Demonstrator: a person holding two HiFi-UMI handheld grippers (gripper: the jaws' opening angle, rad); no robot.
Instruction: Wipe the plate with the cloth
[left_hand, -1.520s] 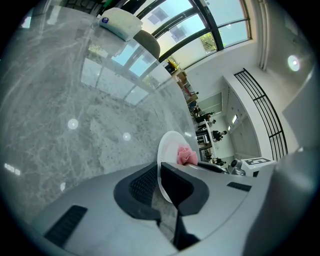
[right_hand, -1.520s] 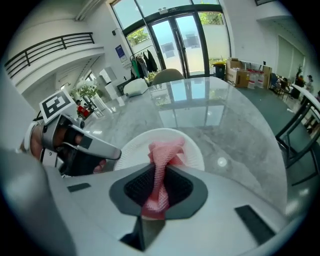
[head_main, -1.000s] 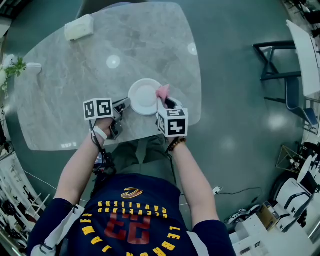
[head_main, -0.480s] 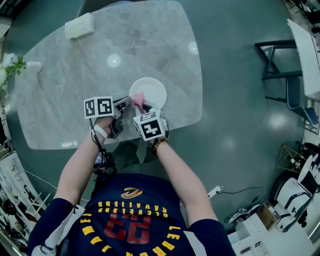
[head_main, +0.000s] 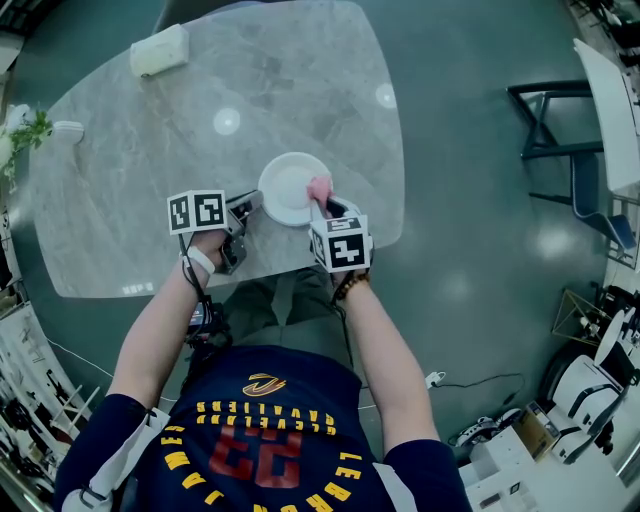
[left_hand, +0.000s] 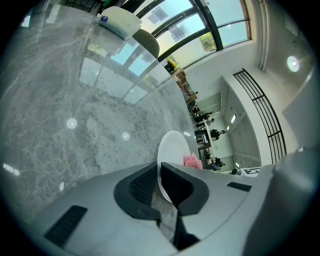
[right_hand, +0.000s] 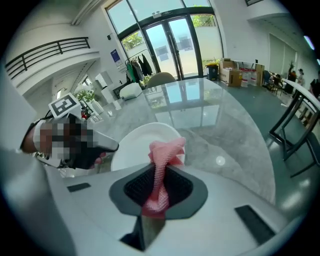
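Observation:
A white plate (head_main: 290, 188) lies near the front edge of the grey marble table (head_main: 200, 90). My left gripper (head_main: 243, 208) is shut on the plate's left rim; in the left gripper view the plate (left_hand: 172, 150) stands edge-on between the jaws. My right gripper (head_main: 324, 205) is shut on a pink cloth (head_main: 319, 187), which rests on the plate's right side. In the right gripper view the cloth (right_hand: 162, 160) sticks up from the closed jaws in front of the plate (right_hand: 135, 145). The left gripper (right_hand: 102, 146) shows at that view's left.
A pale tissue box (head_main: 158, 53) sits at the table's far left corner, and a plant (head_main: 25, 135) at the left edge. A dark chair frame (head_main: 550, 120) stands on the floor to the right. Equipment (head_main: 570, 410) crowds the lower right.
My right gripper swept the cloth from the plate's right edge to its near-left side, and has now come back to the right side. The left gripper stayed holding the rim.

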